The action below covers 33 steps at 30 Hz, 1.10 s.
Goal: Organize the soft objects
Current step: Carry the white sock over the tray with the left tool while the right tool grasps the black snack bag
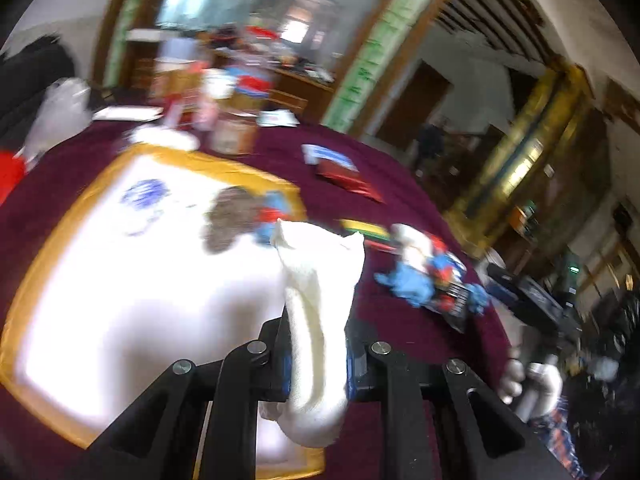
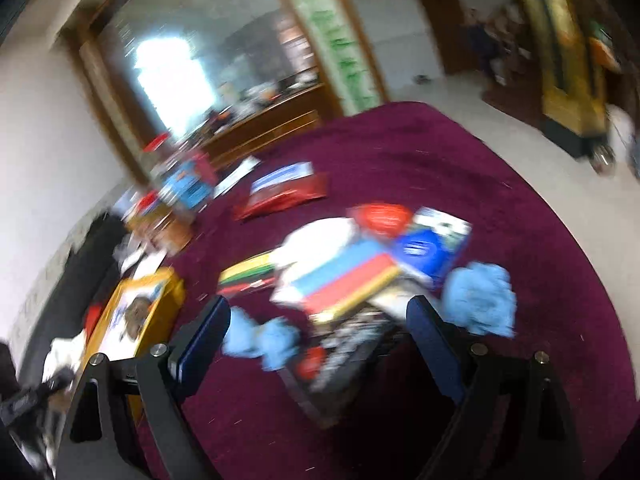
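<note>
My left gripper point(image 1: 316, 344) is shut on a white sock point(image 1: 320, 280), held above a white box with a yellow rim point(image 1: 120, 280). A brown soft toy point(image 1: 230, 218) lies in the box at its far side. My right gripper point(image 2: 320, 320) is open and empty above a pile on the maroon tablecloth point(image 2: 440, 160). The pile holds a striped cloth in white, blue and red point(image 2: 340, 276), a blue fluffy cloth point(image 2: 480, 300), a second blue piece point(image 2: 264, 340) and a black packet point(image 2: 344, 360). The same pile shows in the left wrist view point(image 1: 424, 276). Both views are blurred.
Red and blue packets point(image 2: 284, 190) lie further back on the table. Boxes and jars point(image 1: 208, 96) crowd the far edge. A yellow, green and red flat item point(image 2: 248, 274) lies beside the pile. The yellow-rimmed box also shows at left in the right wrist view point(image 2: 136, 316).
</note>
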Tool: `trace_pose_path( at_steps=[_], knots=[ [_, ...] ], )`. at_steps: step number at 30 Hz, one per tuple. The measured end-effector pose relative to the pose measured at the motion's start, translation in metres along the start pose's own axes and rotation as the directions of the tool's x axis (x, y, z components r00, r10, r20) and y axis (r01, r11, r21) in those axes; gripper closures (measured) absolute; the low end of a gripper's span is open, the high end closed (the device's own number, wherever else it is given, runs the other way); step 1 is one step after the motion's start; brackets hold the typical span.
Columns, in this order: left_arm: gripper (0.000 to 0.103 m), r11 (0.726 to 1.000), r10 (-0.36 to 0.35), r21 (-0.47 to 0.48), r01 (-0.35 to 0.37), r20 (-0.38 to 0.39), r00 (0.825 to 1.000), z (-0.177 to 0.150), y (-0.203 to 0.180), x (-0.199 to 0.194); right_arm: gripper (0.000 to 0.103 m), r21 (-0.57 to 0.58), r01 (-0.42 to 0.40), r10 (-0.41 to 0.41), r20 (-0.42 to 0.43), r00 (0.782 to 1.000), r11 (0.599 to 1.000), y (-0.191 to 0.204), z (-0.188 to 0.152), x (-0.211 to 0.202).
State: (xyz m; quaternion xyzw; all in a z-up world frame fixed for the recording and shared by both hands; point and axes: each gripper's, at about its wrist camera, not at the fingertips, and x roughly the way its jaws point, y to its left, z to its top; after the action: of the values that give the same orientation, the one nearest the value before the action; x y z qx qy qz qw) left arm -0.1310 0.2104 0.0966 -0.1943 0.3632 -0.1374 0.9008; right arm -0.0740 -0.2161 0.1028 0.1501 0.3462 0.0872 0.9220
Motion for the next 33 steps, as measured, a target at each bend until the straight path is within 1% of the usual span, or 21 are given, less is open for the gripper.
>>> trace_pose_path(
  at_steps=[2, 4, 5, 6, 9, 11, 13, 15, 17, 19, 21, 23, 27, 29, 30, 31, 32, 33],
  knots=[
    [0.086, 0.998, 0.017, -0.053, -0.016, 0.012, 1.000, -0.003, 0.023, -0.007, 0.014, -0.093, -0.043, 0.035, -0.086, 0.996, 0.995, 0.024, 0.002, 0.012],
    [0.086, 0.995, 0.024, -0.098, -0.022, 0.024, 0.999, -0.008, 0.041, -0.011, 0.014, -0.177, -0.084, 0.048, -0.198, 0.979, 0.981, 0.046, -0.001, 0.033],
    [0.086, 0.994, 0.026, -0.110, -0.023, 0.027, 0.999, -0.011, 0.047, -0.014, 0.014, -0.210, -0.089, 0.039, -0.235, 0.971, 0.974, 0.053, -0.004, 0.042],
    [0.086, 0.992, 0.027, -0.123, -0.023, 0.029, 0.999, -0.014, 0.053, -0.017, 0.014, -0.256, -0.074, 0.004, -0.261, 0.965, 0.964, 0.061, -0.008, 0.053],
    [0.086, 0.989, 0.019, -0.146, -0.014, 0.032, 0.999, -0.019, 0.062, -0.019, 0.014, -0.314, -0.028, -0.066, -0.285, 0.956, 0.949, 0.071, -0.011, 0.069],
    [0.086, 0.988, 0.014, -0.157, -0.009, 0.034, 0.999, -0.021, 0.067, -0.021, 0.014, -0.294, -0.011, -0.071, -0.266, 0.961, 0.956, 0.067, -0.005, 0.064],
    [0.086, 0.986, 0.010, -0.165, -0.004, 0.037, 0.999, -0.020, 0.071, -0.023, 0.014, -0.246, 0.011, -0.069, -0.227, 0.971, 0.969, 0.053, 0.008, 0.046],
    [0.086, 0.987, 0.007, -0.162, 0.000, 0.045, 0.999, -0.020, 0.073, -0.026, 0.014, -0.198, 0.072, -0.109, -0.185, 0.977, 0.978, 0.029, 0.018, 0.026],
    [0.086, 0.988, -0.005, -0.153, 0.012, 0.050, 0.999, -0.018, 0.073, -0.025, 0.014, -0.162, 0.125, -0.153, -0.174, 0.973, 0.979, 0.009, 0.022, 0.015],
    [0.086, 0.989, -0.022, -0.146, 0.029, 0.047, 0.999, -0.019, 0.071, -0.023, 0.014, -0.117, 0.156, -0.177, -0.196, 0.964, 0.981, -0.013, 0.019, 0.004],
    [0.086, 0.988, -0.045, -0.147, 0.050, 0.036, 0.998, -0.020, 0.068, -0.018, 0.014, -0.066, 0.133, -0.145, -0.236, 0.961, 0.989, -0.026, 0.010, 0.001],
    [0.086, 0.983, -0.080, -0.162, 0.081, 0.016, 0.997, -0.021, 0.065, -0.010, 0.015, 0.009, 0.086, -0.080, -0.275, 0.958, 0.996, -0.035, -0.002, 0.002],
    [0.086, 0.983, -0.091, -0.158, 0.088, -0.013, 0.996, -0.024, 0.057, -0.002, 0.015, 0.129, 0.034, 0.007, -0.302, 0.953, 0.991, -0.038, -0.014, 0.023],
    [0.086, 0.985, -0.090, -0.150, 0.087, -0.012, 0.996, -0.025, 0.052, -0.005, 0.021, 0.167, 0.025, 0.028, -0.304, 0.952, 0.986, -0.035, -0.017, 0.040],
    [0.086, 0.986, -0.085, -0.147, 0.083, -0.008, 0.996, -0.025, 0.052, -0.007, 0.030, 0.185, 0.025, 0.034, -0.311, 0.950, 0.982, -0.033, -0.019, 0.048],
    [0.086, 0.986, -0.080, -0.147, 0.079, -0.003, 0.997, -0.025, 0.051, -0.011, 0.046, 0.212, 0.037, 0.036, -0.328, 0.944, 0.977, -0.034, -0.023, 0.059],
    [0.086, 0.986, -0.076, -0.149, 0.075, 0.002, 0.997, -0.024, 0.051, -0.014, 0.048, 0.234, 0.040, 0.040, -0.327, 0.944, 0.971, -0.035, -0.025, 0.063],
    [0.086, 0.986, -0.072, -0.150, 0.072, 0.007, 0.997, -0.024, 0.052, -0.017, 0.059, 0.239, 0.038, 0.035, -0.293, 0.955, 0.970, -0.035, -0.025, 0.061]
  ],
)
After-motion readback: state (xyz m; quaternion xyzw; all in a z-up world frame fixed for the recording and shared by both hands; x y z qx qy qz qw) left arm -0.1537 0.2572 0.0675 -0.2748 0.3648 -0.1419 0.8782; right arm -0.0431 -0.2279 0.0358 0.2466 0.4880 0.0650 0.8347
